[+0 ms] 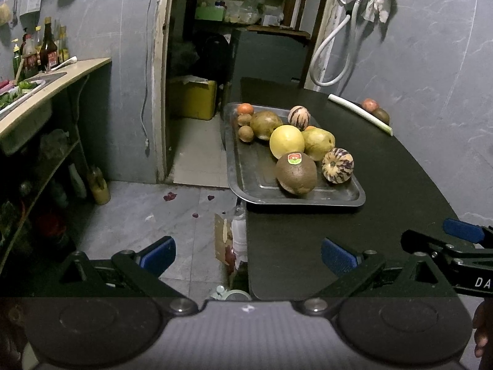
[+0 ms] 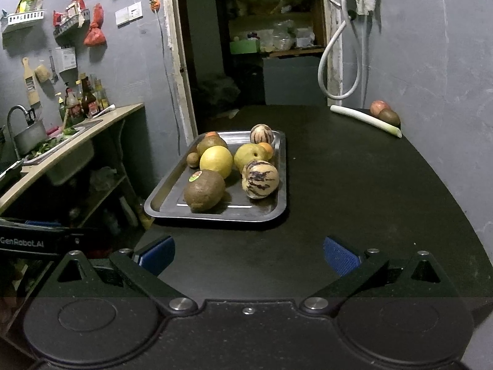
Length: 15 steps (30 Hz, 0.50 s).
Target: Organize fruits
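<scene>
A metal tray [image 1: 243, 166] [image 2: 166, 194] sits at the left edge of a black table [image 1: 385, 185] [image 2: 354, 185] and holds several fruits. Nearest me lies a brown kiwi with a sticker [image 1: 296, 173] [image 2: 204, 190], beside a striped melon [image 1: 337, 165] [image 2: 260, 179]. Behind them are a yellow round fruit [image 1: 287, 141] [image 2: 216, 162], a pear [image 1: 318, 143] [image 2: 249, 156] and smaller fruits. A red apple [image 1: 369, 104] [image 2: 379, 108] and a brown fruit [image 2: 389, 117] rest at the far right by the wall. My left gripper [image 1: 248, 257] and right gripper [image 2: 249, 256] both stand open and empty, short of the tray.
A white leek stalk [image 1: 359, 114] [image 2: 365, 120] lies in front of the apple. A counter [image 1: 52, 83] [image 2: 77, 141] with a sink and bottles stands at the left. A doorway opens behind the table. Bottles and a carton sit on the floor [image 1: 234, 240] beside the table.
</scene>
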Tool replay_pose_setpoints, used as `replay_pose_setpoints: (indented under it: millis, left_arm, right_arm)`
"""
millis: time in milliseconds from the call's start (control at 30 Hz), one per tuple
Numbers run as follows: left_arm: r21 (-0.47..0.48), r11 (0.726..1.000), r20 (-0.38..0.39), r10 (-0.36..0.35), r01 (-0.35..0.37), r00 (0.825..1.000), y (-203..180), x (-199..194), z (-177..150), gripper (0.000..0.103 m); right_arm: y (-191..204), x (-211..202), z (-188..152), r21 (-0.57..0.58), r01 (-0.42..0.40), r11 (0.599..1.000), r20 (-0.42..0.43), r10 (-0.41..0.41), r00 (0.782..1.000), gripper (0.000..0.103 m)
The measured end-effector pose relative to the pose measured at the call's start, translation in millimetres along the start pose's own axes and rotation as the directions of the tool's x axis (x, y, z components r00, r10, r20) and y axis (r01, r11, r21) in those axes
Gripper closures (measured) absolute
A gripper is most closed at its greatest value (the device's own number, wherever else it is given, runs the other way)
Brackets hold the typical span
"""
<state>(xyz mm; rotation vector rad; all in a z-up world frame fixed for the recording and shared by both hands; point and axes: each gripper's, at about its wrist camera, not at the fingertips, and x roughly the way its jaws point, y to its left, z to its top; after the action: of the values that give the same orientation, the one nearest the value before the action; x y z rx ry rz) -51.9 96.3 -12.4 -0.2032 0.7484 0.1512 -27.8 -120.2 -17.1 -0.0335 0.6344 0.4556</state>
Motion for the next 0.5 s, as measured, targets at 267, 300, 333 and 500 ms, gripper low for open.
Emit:
replay_pose_setpoints:
  millis: [267,300,333,500]
  left_arm:
    - [-0.006,1.0,-0.015,-0.006,0.006,1.0,-1.9,3.4,-1.0,0.001]
    - [-0.005,1.0,-0.016,-0.005,0.005,1.0,-2.1,3.8,-0.6,0.001]
    - [-0.006,1.0,-0.016,-0.004,0.004,1.0,-2.4,3.9,-0.4,0.001]
    - [-0.007,1.0,-0.016,0.002,-0.002,1.0,-3.1,4.7,0.3,0.001]
  right_arm:
    - [-3.7,3.7,1.7,0.005,0.0,1.0,-0.004,0.0,1.0,0.001]
    - [-4.5,4.2,2.1,0.005,-0.001,1.0,-0.005,0.001,1.0,0.001]
    - [-3.6,3.7,1.7,0.005,0.0,1.0,-0.004,0.0,1.0,0.001]
    - [-6.0,7.7,2.4,0.003,-0.009,1.0,-0.004,0.009,1.0,0.001]
